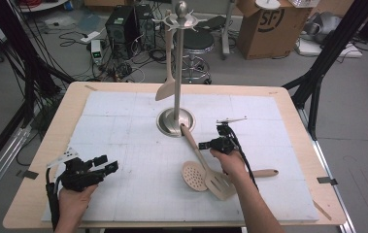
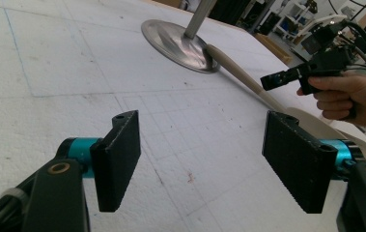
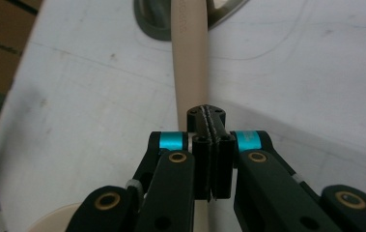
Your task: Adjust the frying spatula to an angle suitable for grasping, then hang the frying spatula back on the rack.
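Your right gripper [image 1: 209, 144] hangs just over the long beige handle of the slotted turner [image 1: 206, 164], and in the right gripper view its jaws are pressed flat together with nothing between them, the handle [image 3: 189, 63] running away beneath them toward the stand's base. So you are lined up on it but not holding it. The turner lies on the white foam mat [image 1: 123, 145], handle tip touching the round metal base [image 1: 169, 127] of the utensil stand [image 1: 178, 68], blade toward the near edge under your right hand, with the round skimmer [image 1: 194, 175] just to its left and another wooden handle [image 1: 264, 173] poking out to the right. Up on the stand one spatula [image 1: 166, 85] already hangs from a hook on the left, so my read is that you are on the pick-up step for the next utensil to hang. Your left gripper [image 1: 105, 165] waits near the left edge, well apart from the utensils, jaws spread wide and empty, as the left gripper view shows [image 2: 200, 159]. Next move, I'd say: open those right jaws, drop them either side of the handle, and close on it partway along so the tip stays free for the hook. Watch the skimmer, since it lies against the blade and may drag along.
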A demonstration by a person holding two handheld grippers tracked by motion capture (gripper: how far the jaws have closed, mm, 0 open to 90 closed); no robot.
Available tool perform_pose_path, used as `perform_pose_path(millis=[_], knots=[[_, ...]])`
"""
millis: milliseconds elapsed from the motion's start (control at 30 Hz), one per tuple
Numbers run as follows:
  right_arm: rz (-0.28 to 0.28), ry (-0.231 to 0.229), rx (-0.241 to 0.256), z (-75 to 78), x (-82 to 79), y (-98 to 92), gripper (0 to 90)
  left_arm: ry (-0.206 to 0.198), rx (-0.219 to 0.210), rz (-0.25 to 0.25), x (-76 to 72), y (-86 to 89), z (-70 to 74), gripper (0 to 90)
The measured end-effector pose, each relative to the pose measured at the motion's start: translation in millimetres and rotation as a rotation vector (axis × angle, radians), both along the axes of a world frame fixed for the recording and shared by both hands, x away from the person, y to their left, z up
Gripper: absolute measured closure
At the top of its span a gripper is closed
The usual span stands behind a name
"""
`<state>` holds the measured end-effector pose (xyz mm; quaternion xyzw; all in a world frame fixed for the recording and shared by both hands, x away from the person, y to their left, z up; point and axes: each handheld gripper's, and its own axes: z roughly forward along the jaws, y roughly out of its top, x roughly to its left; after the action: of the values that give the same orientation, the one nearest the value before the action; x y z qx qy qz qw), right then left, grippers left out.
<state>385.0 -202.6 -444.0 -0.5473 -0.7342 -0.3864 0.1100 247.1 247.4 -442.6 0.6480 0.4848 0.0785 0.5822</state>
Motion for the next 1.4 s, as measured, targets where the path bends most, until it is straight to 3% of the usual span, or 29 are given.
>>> perform_pose_path(millis=[133, 333, 567, 800, 1033, 1167, 1400], knots=[[0.010, -0.008, 0.009, 0.1, -0.1, 1.2, 89.7, 0.000, 0.003, -0.001, 0.0, 0.8, -0.1, 30.3], [-0.016, -0.012, -0.044, -1.5, 0.6, -1.8, 89.7, 0.001, 0.000, 0.001, 0.1, 0.9, -0.1, 30.3], [-0.032, -0.018, -0.029, 3.5, -1.9, -9.4, 89.3, 0.000, 0.000, -0.002, 0.2, 0.3, -0.2, 30.3], [-0.043, 0.007, 0.018, 5.5, -3.2, -15.2, 68.7, 0.000, 0.001, 0.000, 0.1, 0.3, -0.2, 30.3], [-0.013, 0.026, 0.033, 8.1, -7.1, -14.0, 56.9, -0.001, 0.005, -0.003, 0.9, -0.7, -0.2, 30.4], [0.027, 0.035, 0.006, 8.0, -10.9, -6.6, 54.0, 0.001, 0.006, -0.011, 1.8, -3.2, 0.0, 30.3], [0.052, 0.068, -0.009, 1.5, -13.2, 2.4, 56.1, 0.001, 0.001, -0.007, 1.5, -1.6, -0.1, 30.3]])
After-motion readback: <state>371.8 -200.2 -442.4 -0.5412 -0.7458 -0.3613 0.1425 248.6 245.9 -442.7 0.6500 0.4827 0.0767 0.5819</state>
